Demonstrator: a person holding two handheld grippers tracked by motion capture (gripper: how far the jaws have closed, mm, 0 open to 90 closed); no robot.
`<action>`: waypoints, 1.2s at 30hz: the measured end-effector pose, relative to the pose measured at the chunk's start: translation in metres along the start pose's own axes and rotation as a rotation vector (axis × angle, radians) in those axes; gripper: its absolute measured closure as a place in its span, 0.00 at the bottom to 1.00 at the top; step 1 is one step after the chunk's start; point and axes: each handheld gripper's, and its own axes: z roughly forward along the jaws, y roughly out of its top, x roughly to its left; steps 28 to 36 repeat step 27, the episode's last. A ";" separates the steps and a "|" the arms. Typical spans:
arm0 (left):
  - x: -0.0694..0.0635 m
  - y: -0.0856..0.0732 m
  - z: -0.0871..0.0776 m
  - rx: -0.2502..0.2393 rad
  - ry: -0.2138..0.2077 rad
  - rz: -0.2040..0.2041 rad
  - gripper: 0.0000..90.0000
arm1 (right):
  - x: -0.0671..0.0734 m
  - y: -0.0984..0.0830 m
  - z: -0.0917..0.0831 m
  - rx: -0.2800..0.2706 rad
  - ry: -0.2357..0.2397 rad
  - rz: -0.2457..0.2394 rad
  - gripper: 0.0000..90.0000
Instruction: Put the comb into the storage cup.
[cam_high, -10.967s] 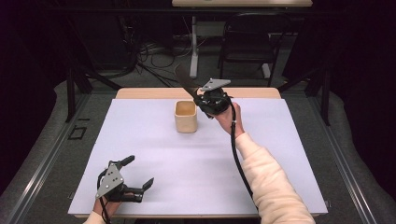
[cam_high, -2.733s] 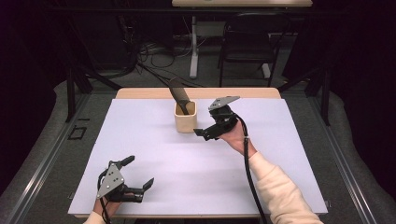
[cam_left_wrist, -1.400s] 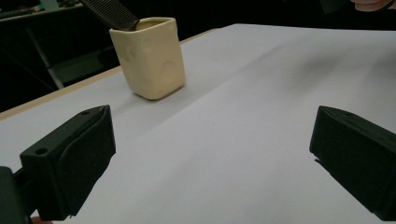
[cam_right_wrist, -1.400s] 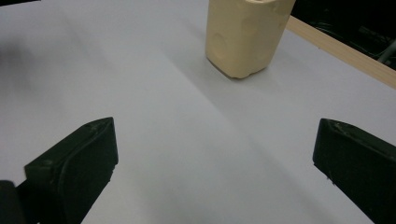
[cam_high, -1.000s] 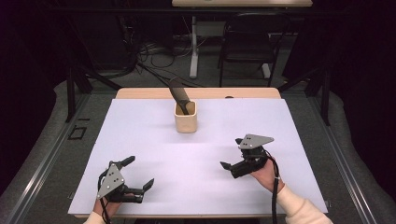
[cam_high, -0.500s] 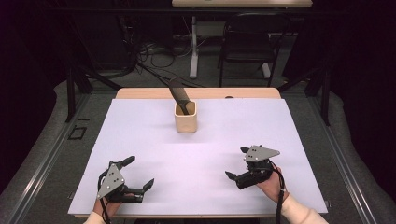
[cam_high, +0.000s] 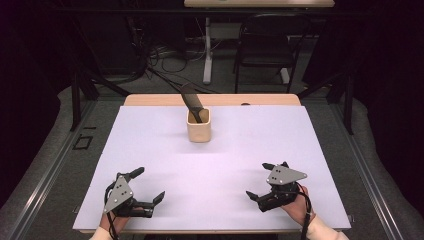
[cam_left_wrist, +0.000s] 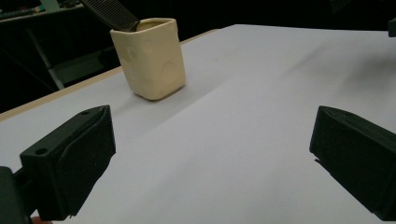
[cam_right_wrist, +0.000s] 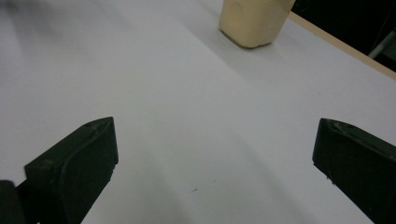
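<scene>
The left gripper rests low over the white table at its near edge, and its jaws are spread wide with nothing between them. The right gripper is at the other near corner, also with jaws spread wide and holding nothing. The two grippers are well apart from each other.

The cup stands upright far ahead of both pairs of fingers, near the far edge of the table. In the left gripper view the cup is ahead and closer to the left finger. In the right gripper view the cup is ahead, between the two fingers. A dark comb stands inside the cup, tilted, with its upper end leaning away over the rim. Between the fingers and the cup there is bare table, nothing blocks the way. Behind the table stands a chair, and cables lie on the floor.
</scene>
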 end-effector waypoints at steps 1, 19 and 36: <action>0.000 0.000 0.000 0.000 0.000 0.001 0.00 | 0.001 -0.001 -0.001 -0.001 -0.001 -0.006 0.00; 0.000 0.000 0.001 0.003 -0.001 -0.001 0.00 | 0.011 -0.015 -0.018 -0.014 -0.018 0.015 0.00; 0.001 0.000 0.000 -0.002 0.002 -0.007 0.00 | 0.010 -0.017 -0.023 -0.037 -0.010 0.032 0.00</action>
